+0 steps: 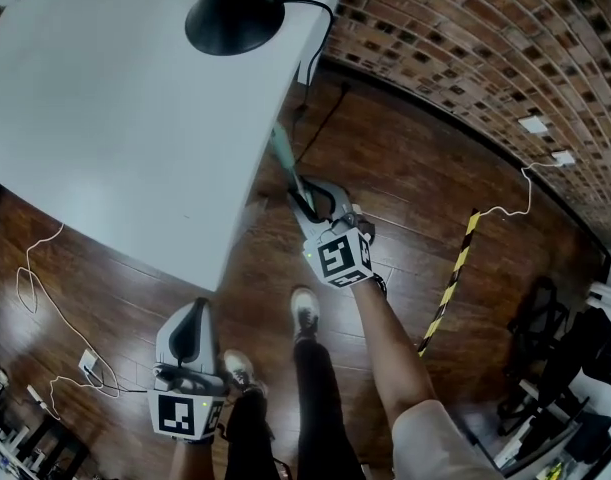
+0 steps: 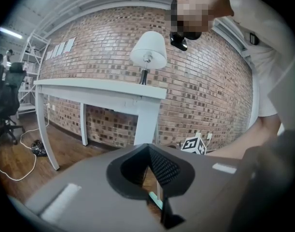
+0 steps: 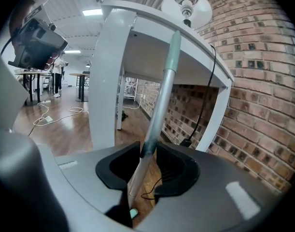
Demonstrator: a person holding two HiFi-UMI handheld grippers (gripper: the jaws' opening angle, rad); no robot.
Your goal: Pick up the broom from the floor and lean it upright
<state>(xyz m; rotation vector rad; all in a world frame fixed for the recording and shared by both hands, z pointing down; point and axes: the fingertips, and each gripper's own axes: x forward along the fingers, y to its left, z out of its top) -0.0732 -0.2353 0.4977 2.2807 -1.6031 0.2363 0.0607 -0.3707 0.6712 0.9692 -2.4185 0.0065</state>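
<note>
The broom's handle [image 1: 288, 164], silver with a pale green grip at the top, stands nearly upright with its top against the edge of the white table [image 1: 105, 118]. My right gripper [image 1: 303, 204] is around the handle lower down. In the right gripper view the handle [image 3: 161, 95] runs up between the pads of the right gripper [image 3: 148, 151], with a gap beside it, so the jaws stand open. The broom's head is hidden. My left gripper [image 1: 192, 313] hangs lower left, apart from the broom, shut and empty. Its jaws meet at the tips in the left gripper view [image 2: 148, 151].
A black lamp base [image 1: 233, 13] sits on the table, its cord running down the brick wall [image 1: 485, 48]. White cables [image 1: 30, 278] and a power strip [image 1: 90, 366] lie on the wood floor at left. A yellow-black striped bar [image 1: 453, 278] lies to the right. The person's shoe [image 1: 305, 313] is below the broom.
</note>
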